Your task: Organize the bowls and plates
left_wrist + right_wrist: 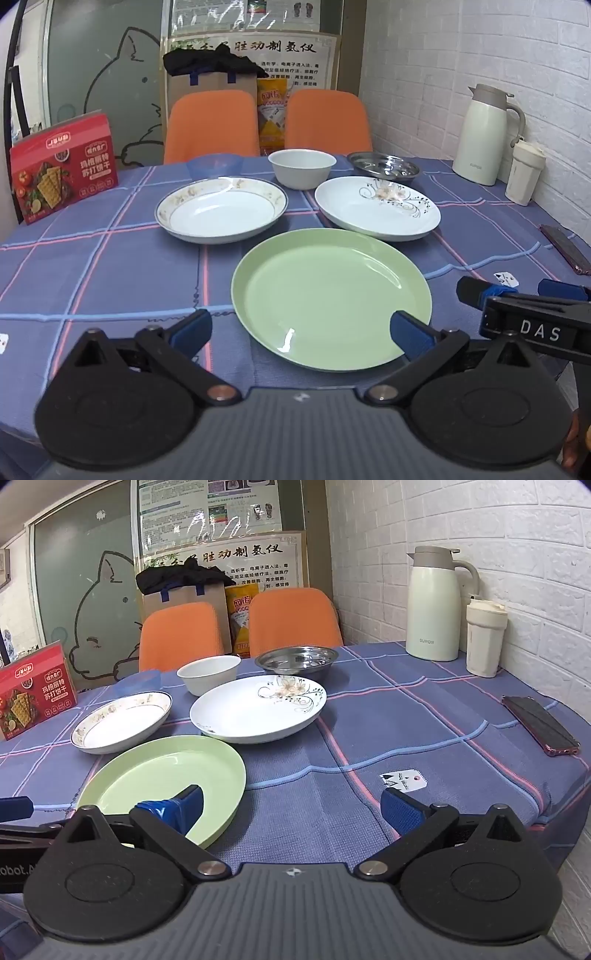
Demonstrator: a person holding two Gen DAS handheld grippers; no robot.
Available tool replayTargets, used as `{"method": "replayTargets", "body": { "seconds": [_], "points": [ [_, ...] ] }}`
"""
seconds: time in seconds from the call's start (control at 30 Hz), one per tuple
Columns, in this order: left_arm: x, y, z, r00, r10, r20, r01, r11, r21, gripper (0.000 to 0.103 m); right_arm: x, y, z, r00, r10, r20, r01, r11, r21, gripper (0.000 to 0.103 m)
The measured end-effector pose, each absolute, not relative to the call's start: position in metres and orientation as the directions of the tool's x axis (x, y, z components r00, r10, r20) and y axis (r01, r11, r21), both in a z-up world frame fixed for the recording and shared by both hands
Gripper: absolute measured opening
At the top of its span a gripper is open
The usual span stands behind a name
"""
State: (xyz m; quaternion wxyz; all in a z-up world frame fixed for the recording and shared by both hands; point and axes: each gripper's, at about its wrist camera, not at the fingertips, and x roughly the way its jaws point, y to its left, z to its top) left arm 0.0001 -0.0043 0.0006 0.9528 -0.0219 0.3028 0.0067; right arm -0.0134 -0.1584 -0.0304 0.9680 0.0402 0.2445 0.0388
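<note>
A green plate (330, 295) lies nearest on the blue checked tablecloth, also in the right wrist view (162, 775). Behind it are a gold-rimmed white plate (221, 208) (122, 722) and a flower-patterned white plate (376, 206) (258, 709). Further back stand a blue bowl (214, 164), a white bowl (300, 168) (208, 674) and a steel bowl (384, 166) (295, 661). My left gripper (301, 330) is open and empty, its jaws astride the green plate's near edge. My right gripper (291, 808) is open and empty just right of that plate.
A red cracker box (62, 168) stands at the left. A cream thermos (436, 605) and a tumbler (484, 638) stand by the brick wall at right. A phone (539, 725) lies near the right edge. Two orange chairs (210, 125) are behind the table.
</note>
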Motion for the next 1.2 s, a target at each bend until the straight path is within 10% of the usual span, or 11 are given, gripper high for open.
{"method": "replayTargets", "body": {
  "seconds": [1.2],
  "points": [
    [-0.0016, 0.0048, -0.0032, 0.820, -0.012, -0.572, -0.021, 0.998, -0.052, 0.102, -0.0141, -0.1513, -0.0317, 0.874, 0.100, -0.475, -0.069, 0.994, 0.081, 0.090]
  ]
}}
